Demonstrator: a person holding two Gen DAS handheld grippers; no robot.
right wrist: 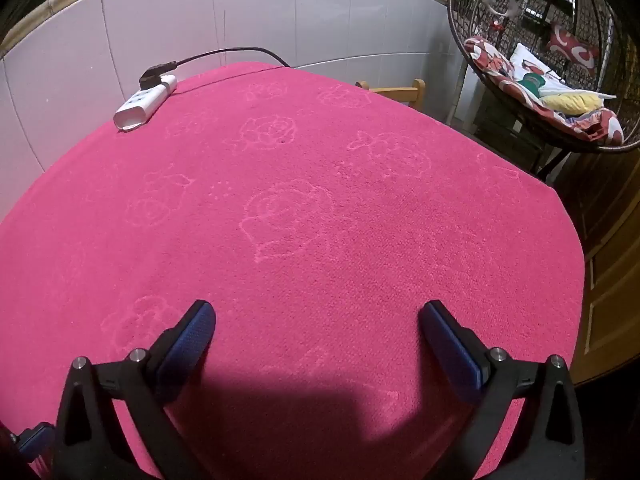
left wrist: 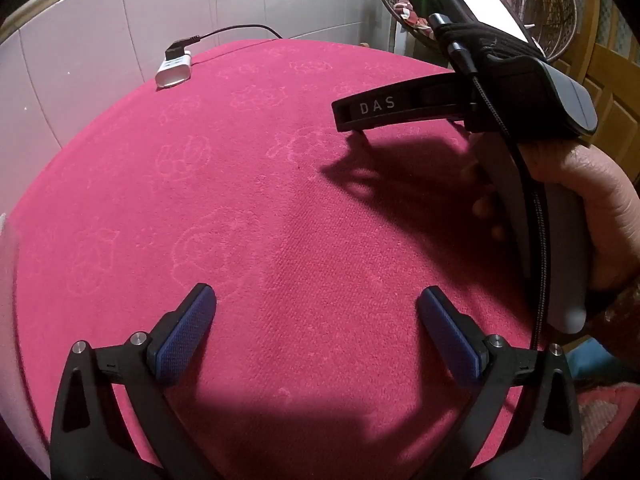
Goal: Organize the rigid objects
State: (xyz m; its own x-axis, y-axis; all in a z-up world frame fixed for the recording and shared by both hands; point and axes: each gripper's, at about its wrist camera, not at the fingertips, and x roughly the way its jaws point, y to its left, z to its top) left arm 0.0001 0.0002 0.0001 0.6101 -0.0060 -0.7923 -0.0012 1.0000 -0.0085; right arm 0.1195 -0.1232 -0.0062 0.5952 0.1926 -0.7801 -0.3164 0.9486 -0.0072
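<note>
Nearest the left wrist camera, the left gripper [left wrist: 316, 308] tilts steeply down over a red cloth [left wrist: 248, 208], its two blue pads [left wrist: 184, 336] spread wide with nothing but cloth between them. The cloth covers a table and carries a faint pattern of pale flower outlines; a dark shadow lies across its near edge between the black finger arms.

To the right in that view, a bare hand [left wrist: 592, 216] wraps around the grey handle of the right gripper [left wrist: 348, 114]. The thumb side faces the camera and fingertips show past the handle's far side. The tool is seen side-on, its black finger marked "DAS" reaching left and down above the cloth, and a braided cable [left wrist: 536, 248] runs along the handle. Its shadow falls on the cloth just below it. From this side the spread of its jaws is not clear.

The right wrist view settles that: the right gripper [right wrist: 316, 324] also points steeply down at the cloth [right wrist: 320, 216], blue pads [right wrist: 188, 340] wide apart and empty.

Farther off, at the far left corner of the table, lies a white power strip [right wrist: 145, 107] with a black plug in its far end and a black cord [right wrist: 236, 51] arching away toward a white tiled wall [right wrist: 280, 12]. It is well apart from both grippers and is the only loose object on the cloth.

Beyond the table's right edge hangs a wicker chair [right wrist: 472, 76] holding patterned cushions.
</note>
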